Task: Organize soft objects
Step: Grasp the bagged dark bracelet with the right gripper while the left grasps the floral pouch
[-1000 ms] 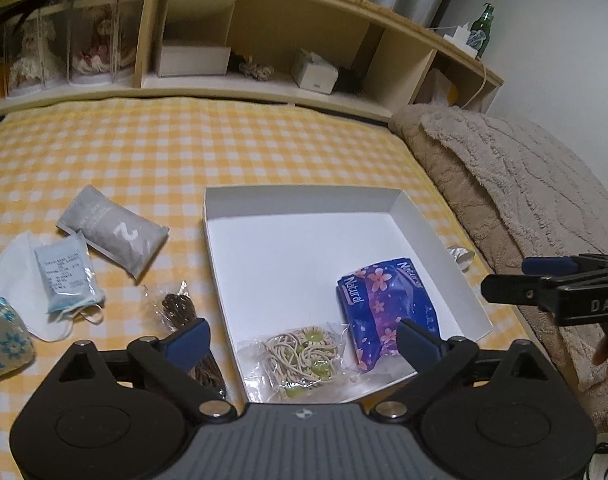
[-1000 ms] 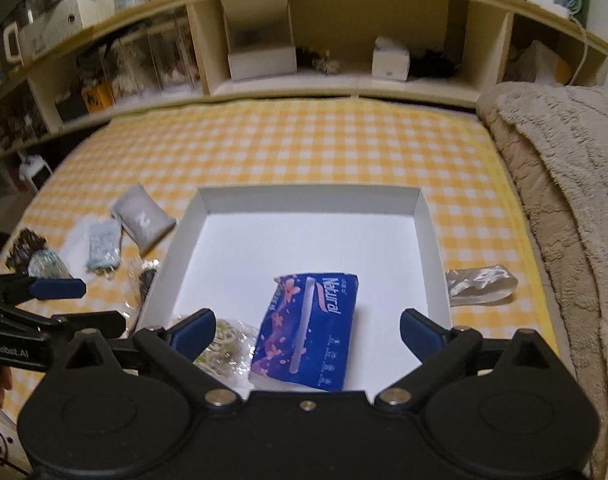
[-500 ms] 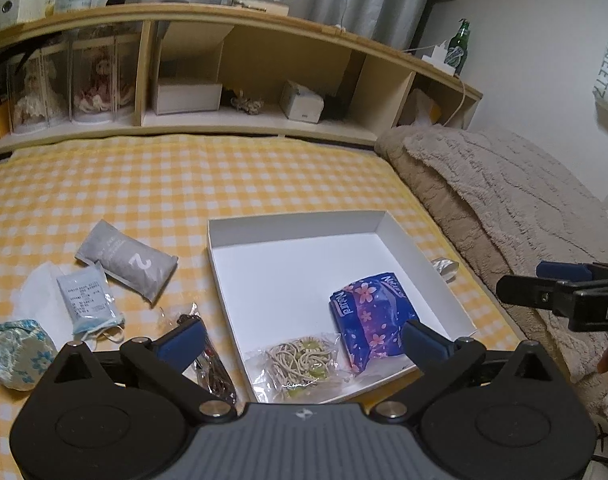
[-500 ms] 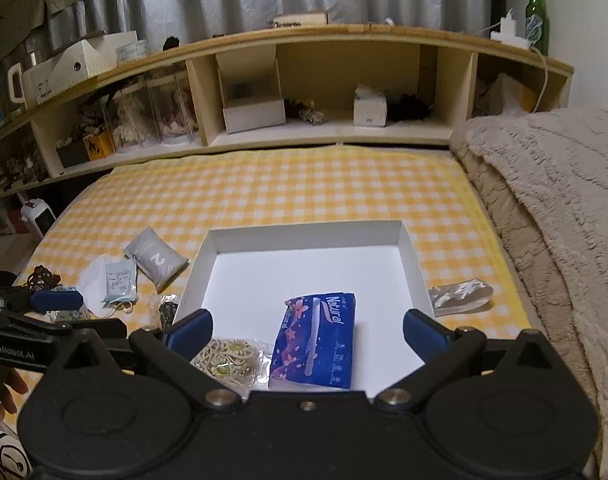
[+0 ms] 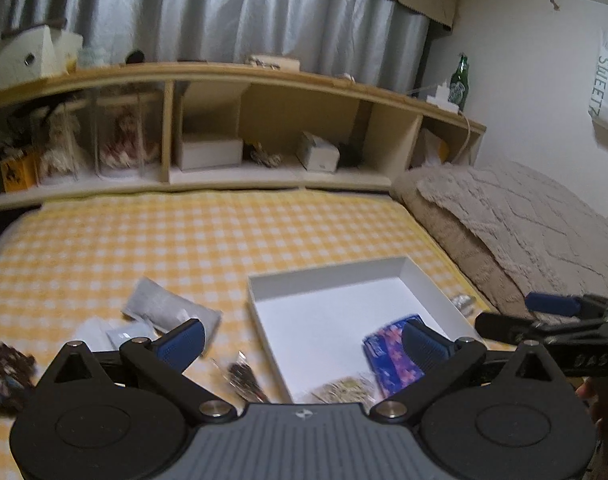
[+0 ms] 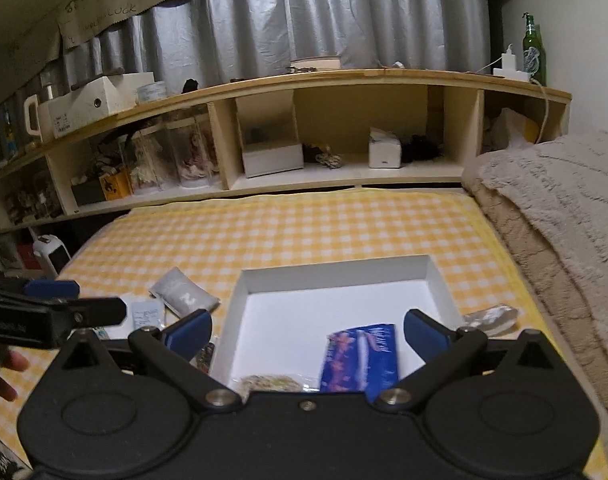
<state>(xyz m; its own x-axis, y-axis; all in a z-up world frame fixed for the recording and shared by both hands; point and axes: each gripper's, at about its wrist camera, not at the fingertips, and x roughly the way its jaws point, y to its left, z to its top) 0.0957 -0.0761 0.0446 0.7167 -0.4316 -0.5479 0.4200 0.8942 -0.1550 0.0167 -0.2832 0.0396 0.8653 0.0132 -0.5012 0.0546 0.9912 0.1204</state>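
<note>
Both claws raised over the bed, nothing held; sorting part done.

We note the white box on the checked bed holds the blue floral packet and a noodle-like bag at its near edge. Left of the box lie the grey pouch and small packets; right of it, a silvery wrapper. Risk, in our judgement: blurred views suggest fast motion, so a grab could miss or crumple thin wrappers. Left claw and right claw are spread wide, empty, touching nothing.
</note>
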